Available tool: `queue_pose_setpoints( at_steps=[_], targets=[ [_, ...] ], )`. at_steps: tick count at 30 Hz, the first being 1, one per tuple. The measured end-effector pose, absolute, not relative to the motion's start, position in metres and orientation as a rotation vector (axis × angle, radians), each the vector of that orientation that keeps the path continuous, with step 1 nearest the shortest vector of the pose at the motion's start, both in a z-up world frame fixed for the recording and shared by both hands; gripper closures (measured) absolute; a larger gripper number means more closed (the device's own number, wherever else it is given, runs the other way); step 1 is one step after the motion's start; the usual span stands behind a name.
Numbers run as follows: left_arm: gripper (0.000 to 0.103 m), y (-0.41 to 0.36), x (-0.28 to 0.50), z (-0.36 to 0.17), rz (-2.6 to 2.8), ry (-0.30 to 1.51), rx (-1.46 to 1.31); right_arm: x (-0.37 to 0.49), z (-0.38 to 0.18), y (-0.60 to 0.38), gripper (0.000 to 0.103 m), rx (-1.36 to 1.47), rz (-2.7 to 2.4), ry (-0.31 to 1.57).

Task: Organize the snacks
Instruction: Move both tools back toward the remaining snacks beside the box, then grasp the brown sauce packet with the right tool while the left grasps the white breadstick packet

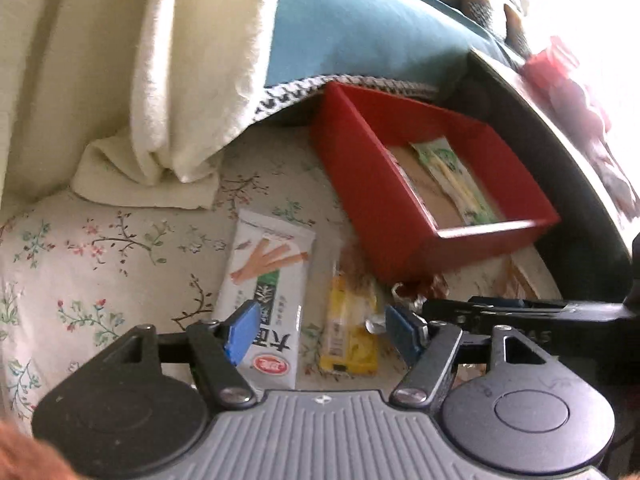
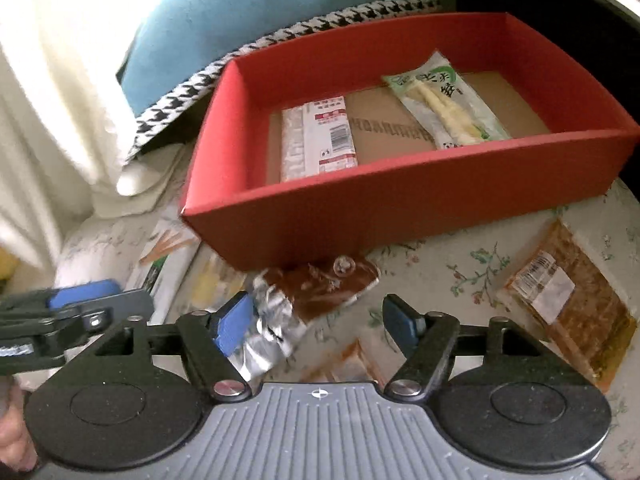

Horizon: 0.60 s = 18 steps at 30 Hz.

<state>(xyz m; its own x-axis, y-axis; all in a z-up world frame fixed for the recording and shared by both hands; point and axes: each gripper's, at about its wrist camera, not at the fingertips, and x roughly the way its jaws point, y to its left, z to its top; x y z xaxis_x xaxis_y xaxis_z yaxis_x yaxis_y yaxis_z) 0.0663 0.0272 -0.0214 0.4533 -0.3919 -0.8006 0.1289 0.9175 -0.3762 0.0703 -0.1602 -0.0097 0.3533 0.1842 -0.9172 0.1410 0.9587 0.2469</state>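
Grippers both part-open w/ nothing held: left gripper [image 1: 322, 330] over yellow snack [image 1: 351, 336], right gripper [image 2: 316, 326] maybe touching foil packet [image 2: 304, 304].

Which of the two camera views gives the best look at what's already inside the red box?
The right wrist view. It looks down into the red box, showing both packets: a white one and a green one. The left wrist view sees the box at an angle, so its near wall hides most of the white packet.

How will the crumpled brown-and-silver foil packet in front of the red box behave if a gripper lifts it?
The brown foil packet looks thin and creased, so it is probably floppy and light. Its glossy silver end may slip between pads. Lying flat on the floral cloth, it is unlikely to roll.
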Motion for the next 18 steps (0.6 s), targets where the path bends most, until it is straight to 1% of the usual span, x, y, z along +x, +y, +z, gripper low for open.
queue_pose_setpoints(
  at_steps=[3,4,5,8,10,15,18],
  targets=[
    [0.040,0.027,0.067,-0.027,-0.326,1.082,-0.273,0.073,-0.019,-0.152,0.019,0.351,-0.043,1.192],
    [0.040,0.024,0.069,-0.030,-0.326,1.084,-0.262,0.078,-0.021,-0.149,0.015,0.347,-0.068,1.183],
    [0.040,0.023,0.069,-0.031,-0.324,1.082,-0.253,0.079,-0.022,-0.145,0.014,0.325,-0.075,1.179],
    [0.040,0.026,0.071,-0.033,-0.314,1.089,-0.242,0.080,-0.019,-0.143,0.014,0.300,-0.075,1.188],
    [0.040,0.036,0.072,-0.030,-0.301,1.095,-0.276,0.080,-0.019,-0.148,0.019,0.265,-0.009,1.227],
    [0.039,0.042,0.088,-0.038,-0.302,1.135,-0.295,0.073,-0.011,-0.151,0.019,0.126,0.088,1.322],
    [0.038,0.029,0.095,-0.042,-0.303,1.111,-0.217,0.069,-0.006,-0.152,0.019,0.056,0.128,1.367]
  ],
)
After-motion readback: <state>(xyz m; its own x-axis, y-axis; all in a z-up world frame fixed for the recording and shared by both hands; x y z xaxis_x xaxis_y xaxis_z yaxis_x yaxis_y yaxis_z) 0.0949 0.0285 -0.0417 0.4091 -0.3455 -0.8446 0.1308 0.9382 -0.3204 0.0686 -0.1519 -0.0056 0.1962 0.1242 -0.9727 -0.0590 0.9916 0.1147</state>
